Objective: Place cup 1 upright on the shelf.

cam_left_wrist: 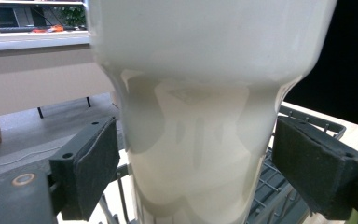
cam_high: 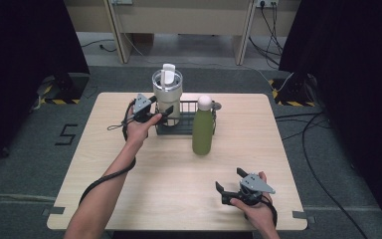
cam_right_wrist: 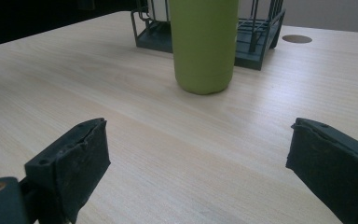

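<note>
Right gripper (cam_high: 227, 186) rests near the desk's (cam_high: 129, 199) near right corner, fingers (cam_right_wrist: 74, 158) wide, nothing between them, aimed at the green bottle (cam_high: 202, 130). Bottle stands upright mid-desk, just in front of the wire rack (cam_high: 188, 128), touching or nearly so at its right front corner; can't tell which.

Left gripper (cam_high: 155, 111) is at the rack's left end near the far edge, fingers (cam_left_wrist: 95, 163) straddling the cream tumbler's (cam_high: 167, 94) narrow lower body. Tumbler stands in the rack's left part. Pads look just off the wall, slim gap each side, so not clamped yet by my read.

Step in hand looks like gripping the tumbler. Do it well: close evenly on the waist below the flare, keep level, then lift straight up so the base clears the rack wires.

Room: wide bare desk left and front. Bottle is close on the right, so avoid swinging that way. Far edge is close behind the rack.
</note>
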